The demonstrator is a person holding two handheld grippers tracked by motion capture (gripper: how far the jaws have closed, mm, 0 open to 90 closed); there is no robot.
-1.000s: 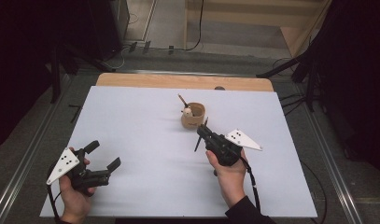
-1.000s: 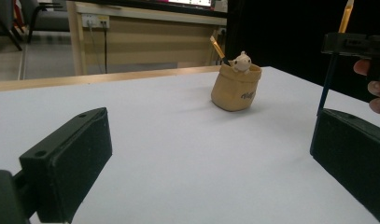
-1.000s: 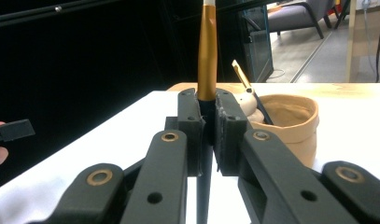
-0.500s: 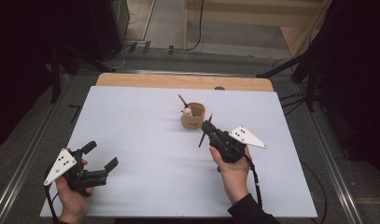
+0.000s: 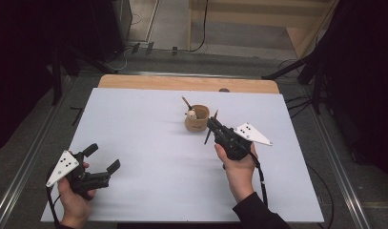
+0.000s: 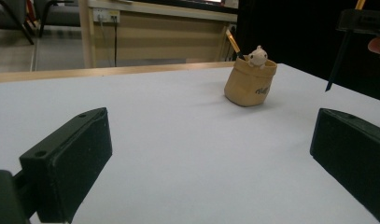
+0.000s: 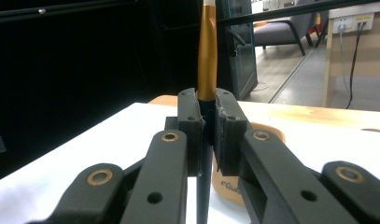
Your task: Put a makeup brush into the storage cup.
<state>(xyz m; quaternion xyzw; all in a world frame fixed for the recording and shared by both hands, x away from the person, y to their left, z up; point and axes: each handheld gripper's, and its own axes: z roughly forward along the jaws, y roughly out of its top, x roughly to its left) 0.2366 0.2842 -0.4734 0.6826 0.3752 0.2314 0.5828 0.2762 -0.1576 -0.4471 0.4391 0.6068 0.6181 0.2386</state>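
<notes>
Your right gripper (image 5: 213, 128) clamped on a slim black-and-gold pen (image 7: 207, 60), beside the tan fabric pouch (image 5: 197, 119), your left gripper (image 5: 102, 160) wide open, empty

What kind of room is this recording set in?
Probably a lab or studio workspace, not a home: a white-covered table on metal floor rails, cables trailing to wall sockets, dark curtains, and office chairs farther back.

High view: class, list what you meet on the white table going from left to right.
Left gripper, jaws open, near the front left → tan pen holder with a small figure and a pen in it → right gripper, jaws shut on a dark pen, just right of the holder.
</notes>
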